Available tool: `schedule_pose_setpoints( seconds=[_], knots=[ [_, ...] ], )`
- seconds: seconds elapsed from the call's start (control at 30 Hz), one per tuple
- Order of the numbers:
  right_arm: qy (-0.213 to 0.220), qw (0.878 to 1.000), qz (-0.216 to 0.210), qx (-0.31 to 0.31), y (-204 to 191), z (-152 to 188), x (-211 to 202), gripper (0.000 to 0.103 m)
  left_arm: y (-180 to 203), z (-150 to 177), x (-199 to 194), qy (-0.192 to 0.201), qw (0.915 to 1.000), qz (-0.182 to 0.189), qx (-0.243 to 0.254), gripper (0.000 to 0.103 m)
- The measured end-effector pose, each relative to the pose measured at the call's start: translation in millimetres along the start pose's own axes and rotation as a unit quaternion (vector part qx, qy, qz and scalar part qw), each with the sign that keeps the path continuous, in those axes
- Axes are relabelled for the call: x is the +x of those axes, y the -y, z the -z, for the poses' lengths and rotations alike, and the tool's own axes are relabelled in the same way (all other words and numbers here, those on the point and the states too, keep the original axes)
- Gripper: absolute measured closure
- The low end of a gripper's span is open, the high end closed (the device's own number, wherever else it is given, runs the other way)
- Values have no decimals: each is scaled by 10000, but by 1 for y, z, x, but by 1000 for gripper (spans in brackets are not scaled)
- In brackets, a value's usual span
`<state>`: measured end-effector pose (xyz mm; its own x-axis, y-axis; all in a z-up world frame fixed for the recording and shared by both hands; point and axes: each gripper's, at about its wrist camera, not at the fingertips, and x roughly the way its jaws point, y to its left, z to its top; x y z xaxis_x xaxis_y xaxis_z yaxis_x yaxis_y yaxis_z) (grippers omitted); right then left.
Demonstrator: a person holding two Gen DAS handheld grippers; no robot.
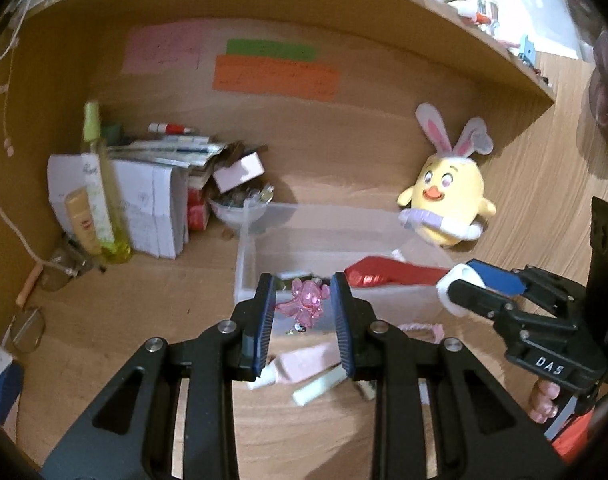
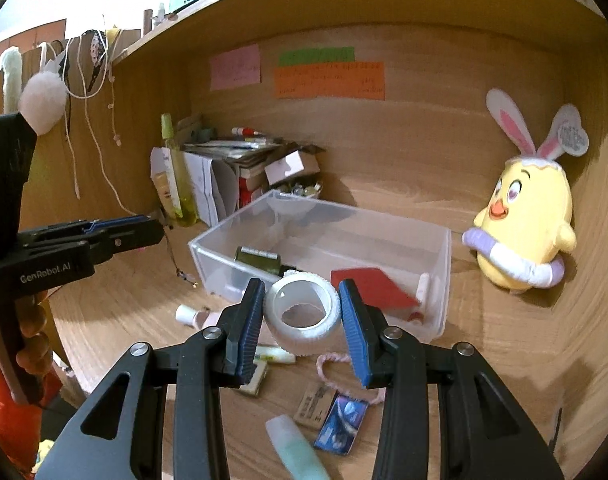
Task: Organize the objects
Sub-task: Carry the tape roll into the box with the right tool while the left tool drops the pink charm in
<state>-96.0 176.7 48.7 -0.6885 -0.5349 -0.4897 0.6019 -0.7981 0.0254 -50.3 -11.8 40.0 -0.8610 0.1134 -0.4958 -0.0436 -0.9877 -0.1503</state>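
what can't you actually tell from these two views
- Sticky notes, both views: writing too small and blurred to read.
- Clear bin, right wrist: the white tape roll in the right tongs hides part of its front; the red item inside is unidentifiable.
- Pink charm, left wrist: whether the left tongs grip it or it lies beyond them is unclear.
- Small bowl, left wrist: contents too blurred.

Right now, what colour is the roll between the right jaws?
White. The roll shows best in the right wrist view.
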Motion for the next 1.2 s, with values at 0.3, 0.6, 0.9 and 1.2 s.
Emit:
schedule_pose_setpoints(
  seconds=[0.3, 0.6, 0.9, 1.2],
  knots=[
    [240, 9996, 105, -129, 6, -28, 2, 68, 15, -27, 4, 231, 9996, 38, 171, 75],
    [195, 9992, 273, -222, 18, -59, 26, 68, 14, -55, 20, 321, 9994, 43, 146, 75],
    [-283, 9993, 237, -90, 32, -53, 69, 68, 3, -52, 63, -166, 9996, 211, -59, 75],
    [-751, 9970, 151, -68, 34, -39, 99, 68, 2, -34, 96, -639, 9974, 300, -163, 75]
  ],
)
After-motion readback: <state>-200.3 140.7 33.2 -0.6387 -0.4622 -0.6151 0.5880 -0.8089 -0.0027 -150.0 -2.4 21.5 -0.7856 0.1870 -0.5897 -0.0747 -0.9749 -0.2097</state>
